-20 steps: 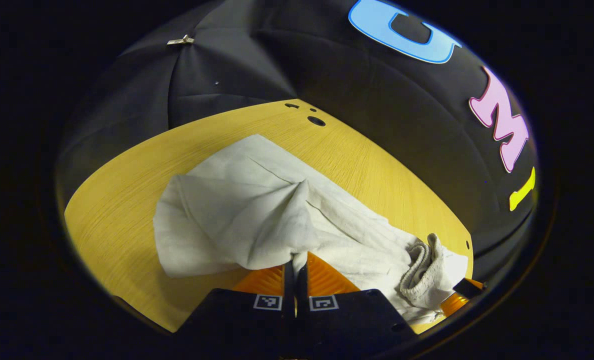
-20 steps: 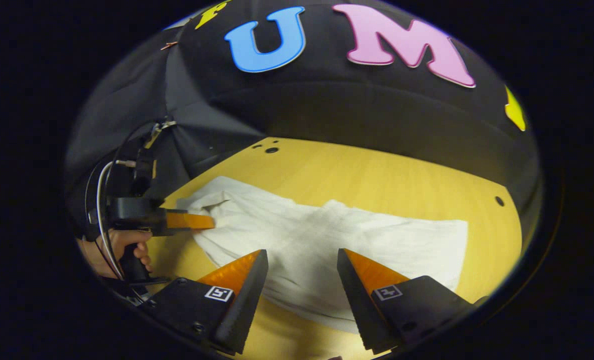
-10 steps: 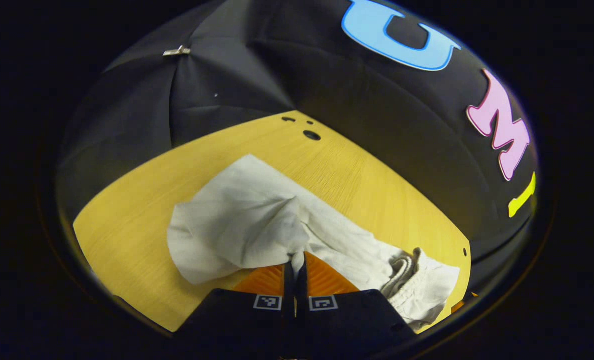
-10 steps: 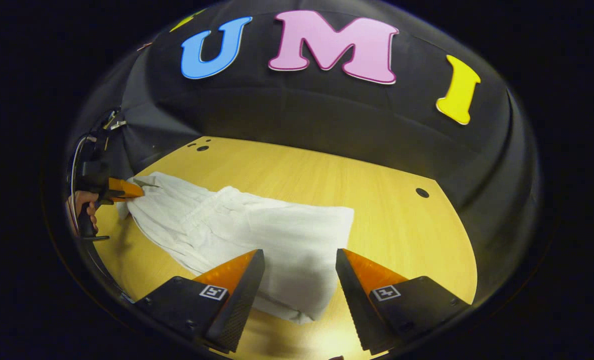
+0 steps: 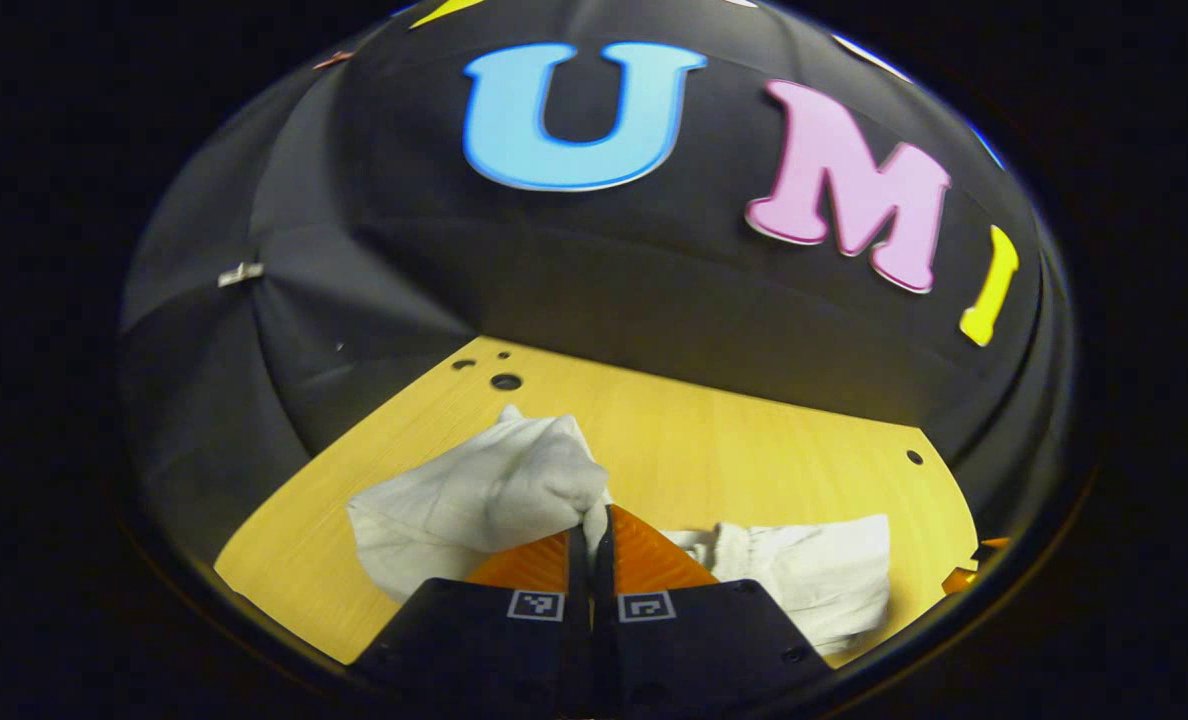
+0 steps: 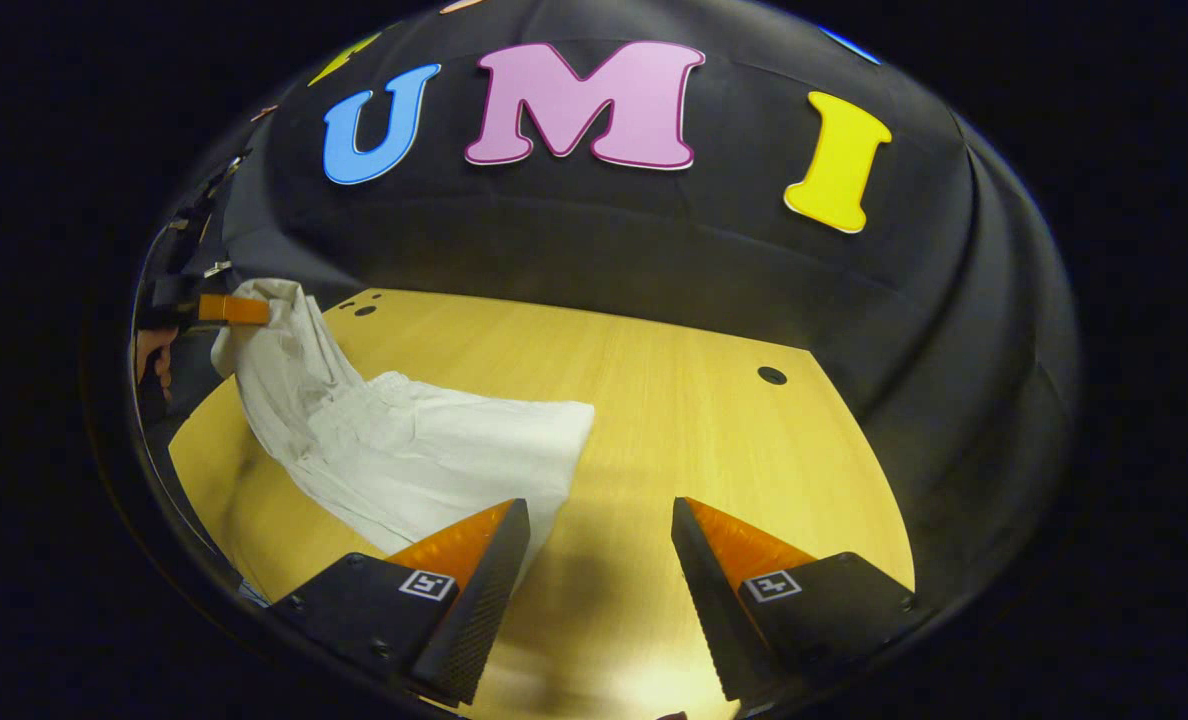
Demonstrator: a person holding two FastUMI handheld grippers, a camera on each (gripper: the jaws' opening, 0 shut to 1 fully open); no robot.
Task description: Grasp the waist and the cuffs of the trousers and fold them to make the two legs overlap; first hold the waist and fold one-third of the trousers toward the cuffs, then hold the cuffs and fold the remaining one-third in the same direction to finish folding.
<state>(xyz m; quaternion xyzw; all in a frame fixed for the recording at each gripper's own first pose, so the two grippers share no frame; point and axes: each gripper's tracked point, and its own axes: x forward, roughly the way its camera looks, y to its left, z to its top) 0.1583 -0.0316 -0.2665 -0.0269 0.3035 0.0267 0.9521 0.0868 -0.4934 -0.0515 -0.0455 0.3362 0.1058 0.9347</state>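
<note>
Here, at the far left of the right gripper view, your left gripper (image 6: 254, 311) has its 2 fingers pinched together on one end of the white trousers (image 6: 424, 465), holding that end raised off the wooden table (image 6: 674, 400). From there the cloth slopes down to the tabletop, where the rest lies flat. To the right, your right gripper (image 6: 599, 560) hovers over the table with its fingers spread apart, gripping nothing; its left finger sits over the trousers' edge.
</note>
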